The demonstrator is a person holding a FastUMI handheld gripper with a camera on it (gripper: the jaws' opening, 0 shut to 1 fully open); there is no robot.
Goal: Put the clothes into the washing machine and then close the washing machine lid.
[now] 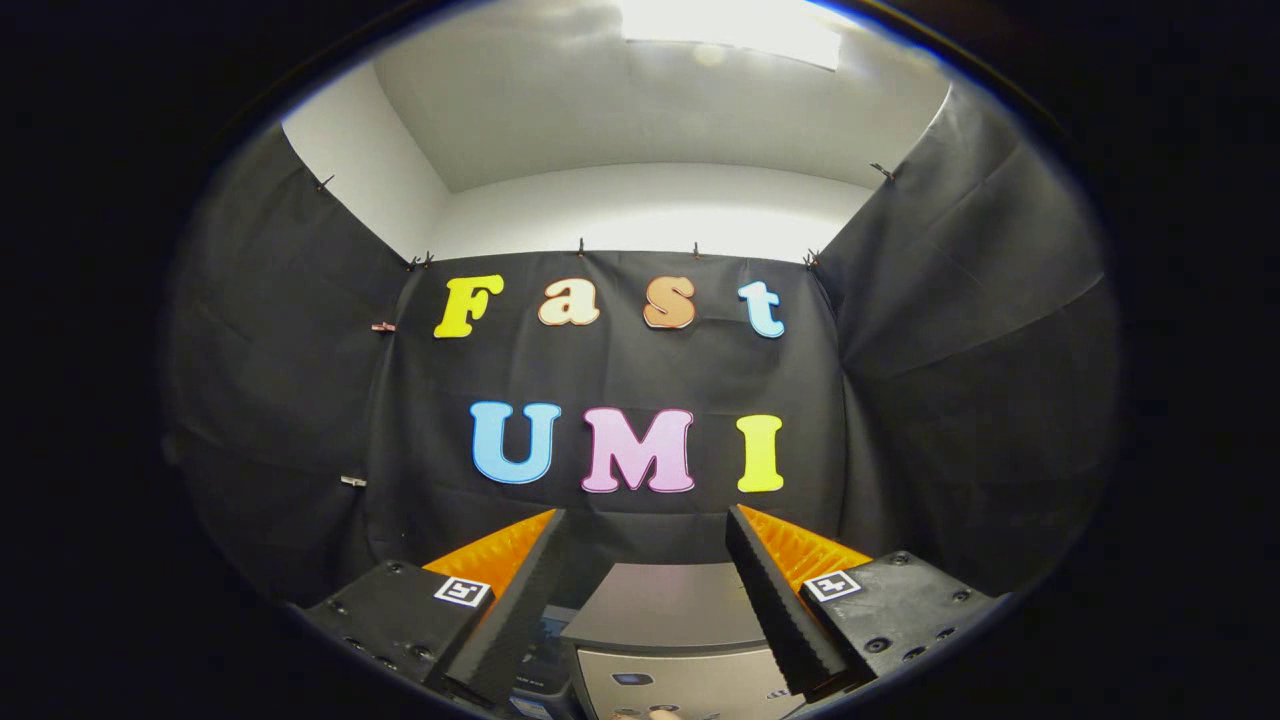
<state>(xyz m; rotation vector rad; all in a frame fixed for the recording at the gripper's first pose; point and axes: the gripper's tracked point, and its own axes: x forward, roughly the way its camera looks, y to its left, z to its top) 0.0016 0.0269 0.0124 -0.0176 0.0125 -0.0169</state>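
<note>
My gripper (pixel 645 520) is open, its two fingers spread wide with nothing between them. Below and between the fingers I see the top of a grey washing machine (pixel 665 605), its flat lid lying level and its front panel (pixel 680 685) facing me lower down. The gripper is held above the machine and points at the booth's back wall. I see no clothes here.
Black cloth walls close in at the back and on both sides, with a white wall and ceiling above them. A dark object (pixel 540 665) sits just left of the machine, partly hidden behind the left finger.
</note>
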